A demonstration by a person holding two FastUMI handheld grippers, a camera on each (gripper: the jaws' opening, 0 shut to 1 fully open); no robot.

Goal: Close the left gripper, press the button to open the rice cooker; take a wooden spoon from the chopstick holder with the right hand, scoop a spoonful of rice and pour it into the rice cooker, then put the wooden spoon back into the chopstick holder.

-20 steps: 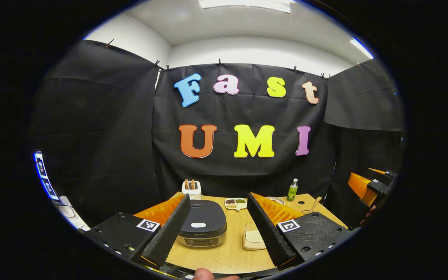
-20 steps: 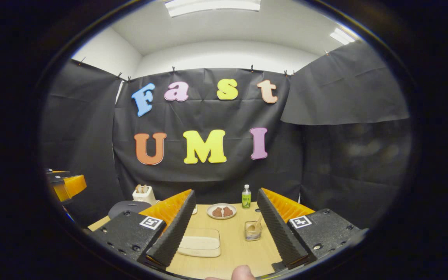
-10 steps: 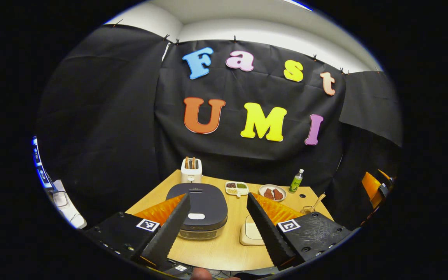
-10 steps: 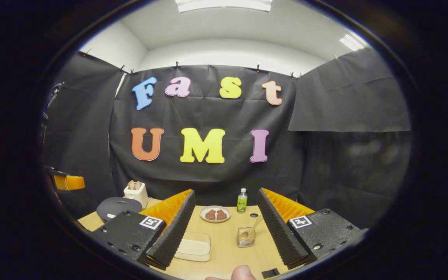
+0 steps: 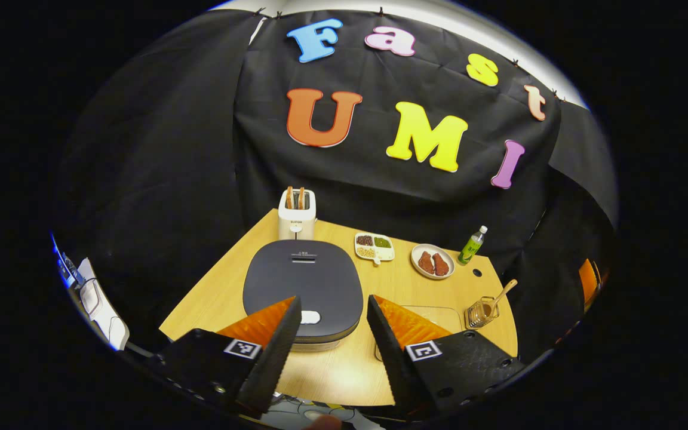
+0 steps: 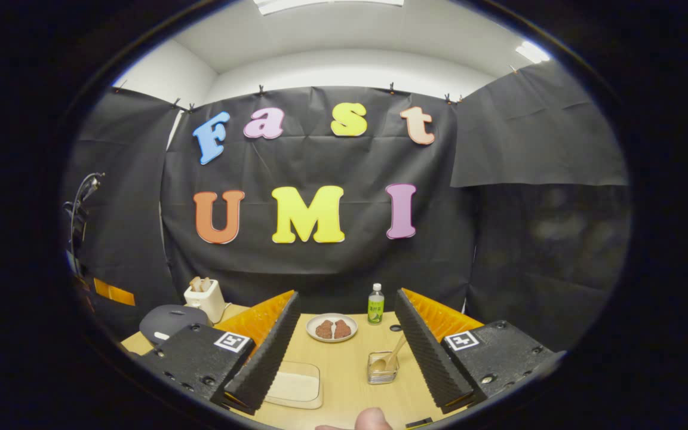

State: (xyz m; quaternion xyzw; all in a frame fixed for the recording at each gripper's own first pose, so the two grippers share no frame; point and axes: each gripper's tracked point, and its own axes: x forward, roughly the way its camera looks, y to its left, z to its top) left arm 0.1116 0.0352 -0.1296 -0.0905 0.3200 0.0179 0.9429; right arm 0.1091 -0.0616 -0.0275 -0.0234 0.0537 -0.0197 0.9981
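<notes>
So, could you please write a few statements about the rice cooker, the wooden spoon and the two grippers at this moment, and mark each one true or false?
1. The rice cooker has its lid shut. True.
2. The wooden spoon is held in the right gripper. False: it stands in the chopstick holder, and the gripper's fingers are apart around nothing.
3. The left gripper is shut on the cooker's button. False: its fingers are spread, with the button showing between them.
4. Two slices of toast stick up from the toaster behind the cooker. True.
5. The green bottle lies on its side. False: it stands upright near the plate.
</notes>
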